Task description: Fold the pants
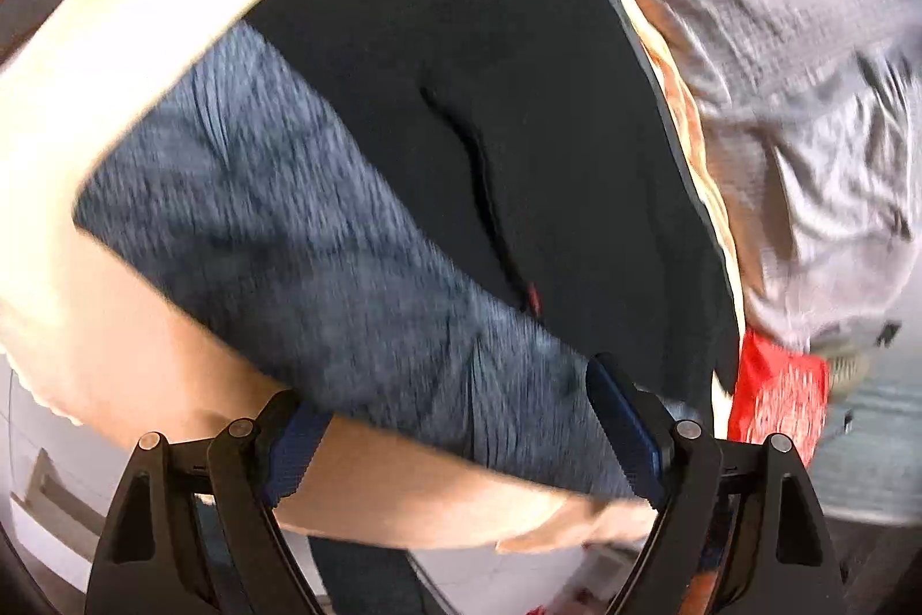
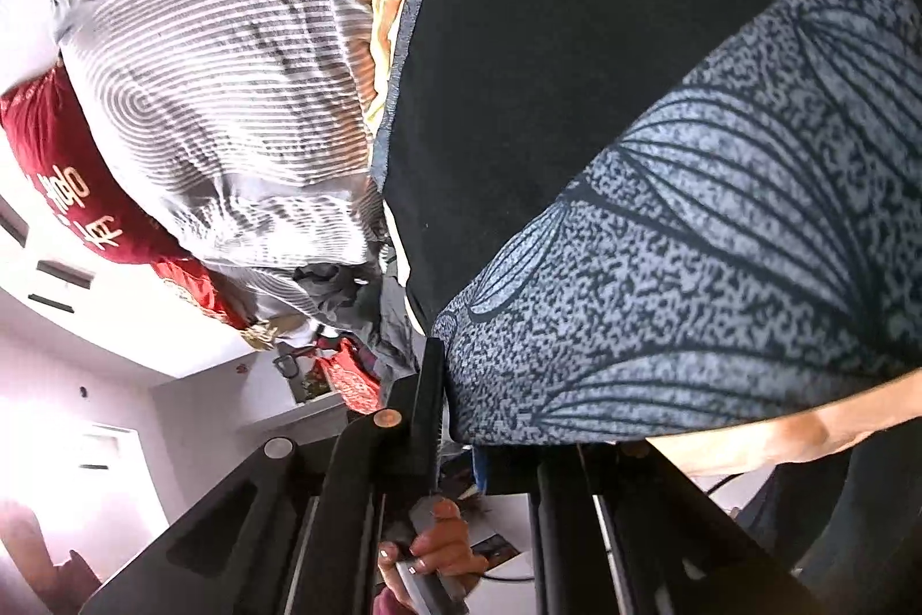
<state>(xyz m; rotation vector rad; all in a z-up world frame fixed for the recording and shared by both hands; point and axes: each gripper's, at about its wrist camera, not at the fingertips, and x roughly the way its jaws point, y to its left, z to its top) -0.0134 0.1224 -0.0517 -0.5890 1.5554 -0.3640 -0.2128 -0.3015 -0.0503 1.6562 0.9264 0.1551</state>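
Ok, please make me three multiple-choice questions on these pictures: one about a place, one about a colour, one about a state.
1. What lies between the patterned pants and the striped bedding?
A. a black cloth
B. a wooden tray
C. a white towel

2. What colour is the cushion with writing on it?
A. green
B. red
C. yellow

3. How do the jaws of the left tool stand?
A. shut tight
B. open
C. out of view

Answers:
1 A, the dark cloth runs along the bedding's edge, with the pants on its other side.
2 B, it is deep red with pale characters.
3 B, both fingers show wide apart over the pants.
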